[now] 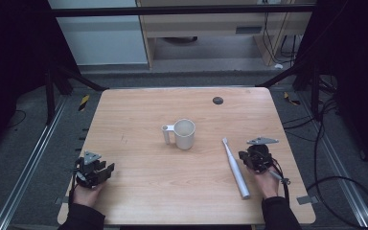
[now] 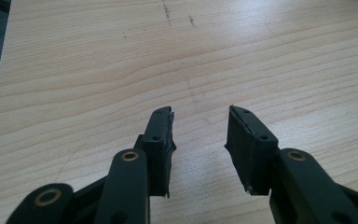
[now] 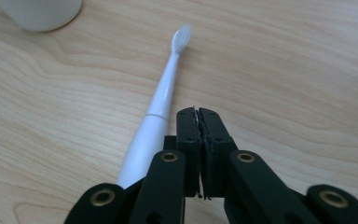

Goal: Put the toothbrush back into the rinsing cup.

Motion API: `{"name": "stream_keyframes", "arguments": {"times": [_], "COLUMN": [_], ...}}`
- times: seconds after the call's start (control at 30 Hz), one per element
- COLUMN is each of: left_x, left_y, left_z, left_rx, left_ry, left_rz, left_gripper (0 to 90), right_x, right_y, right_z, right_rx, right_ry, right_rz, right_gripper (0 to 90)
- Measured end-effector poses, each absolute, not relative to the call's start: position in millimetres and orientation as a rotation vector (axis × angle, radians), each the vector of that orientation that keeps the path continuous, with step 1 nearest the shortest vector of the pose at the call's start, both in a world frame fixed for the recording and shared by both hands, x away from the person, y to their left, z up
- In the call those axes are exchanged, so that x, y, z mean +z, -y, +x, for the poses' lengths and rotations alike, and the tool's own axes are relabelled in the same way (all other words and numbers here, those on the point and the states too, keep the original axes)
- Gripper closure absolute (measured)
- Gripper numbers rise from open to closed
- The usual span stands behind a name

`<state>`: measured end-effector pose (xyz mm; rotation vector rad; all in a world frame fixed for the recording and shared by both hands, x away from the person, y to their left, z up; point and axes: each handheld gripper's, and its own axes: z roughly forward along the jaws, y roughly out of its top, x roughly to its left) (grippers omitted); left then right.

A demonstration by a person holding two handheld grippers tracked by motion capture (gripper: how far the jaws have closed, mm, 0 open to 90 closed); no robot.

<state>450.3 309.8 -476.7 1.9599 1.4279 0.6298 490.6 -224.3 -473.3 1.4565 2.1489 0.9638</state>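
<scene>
We judge the work as barely begun: the white toothbrush (image 1: 235,167) lies flat on the desk (image 1: 139,191), to the right of the white mug (image 1: 184,133) and apart from it, its bristle end pointing toward the far edge. Nothing is lifted or held yet, so picking up the toothbrush, and perhaps placing it in the mug, is all left to do. Our right gripper (image 3: 199,114) has its jaws pressed together on nothing, just to the right of the toothbrush handle. Our left gripper (image 2: 199,122) has its jaws parted over bare wood, well to the left of the mug and near our edge.

The desk is pale wood grain with a few faint scuffs and a small dark round disc (image 1: 217,100) beyond the mug. Grey floor, cables and a black frame surround it.
</scene>
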Motion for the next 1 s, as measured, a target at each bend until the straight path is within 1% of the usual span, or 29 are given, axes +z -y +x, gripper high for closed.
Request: {"name": "stream_keyframes", "arguments": {"times": [0.17, 0.2, 0.3, 0.37, 0.5, 0.6, 0.77, 1.0], "left_x": [-478, -478, -477, -478, -478, -478, -478, -479], "left_y": [-309, -309, -309, -309, -308, -308, -307, -307], "left_z": [451, 451, 451, 451, 451, 452, 452, 452], "left_rx": [0.62, 0.62, 0.619, 0.619, 0.615, 0.614, 0.613, 0.611], "left_ry": [-1.422, -1.422, -1.419, -1.42, -1.42, -1.416, -1.413, -1.416], "left_rz": [1.969, 1.969, 1.97, 1.97, 1.973, 1.978, 1.985, 1.987], "left_gripper": [58.4, 58.3, 57.9, 57.8, 57.2, 57.0, 56.2, 56.2], "right_x": [-455, -455, -442, -437, -429, -424, -420, -424], "right_y": [230, 230, 227, 225, 217, 211, 201, 192], "right_z": [489, 489, 488, 489, 490, 492, 495, 498], "right_rx": [0.964, 0.964, 0.937, 0.893, 0.843, 0.843, 0.805, 0.764], "right_ry": [-2.097, -2.097, -2.119, -2.155, -2.196, -2.207, -2.217, -2.243], "right_rz": [1.427, 1.427, 1.416, 1.405, 1.394, 1.398, 1.399, 1.414], "right_gripper": [79.4, 79.4, 68.0, 64.1, 53.5, 48.1, 45.1, 45.1]}}
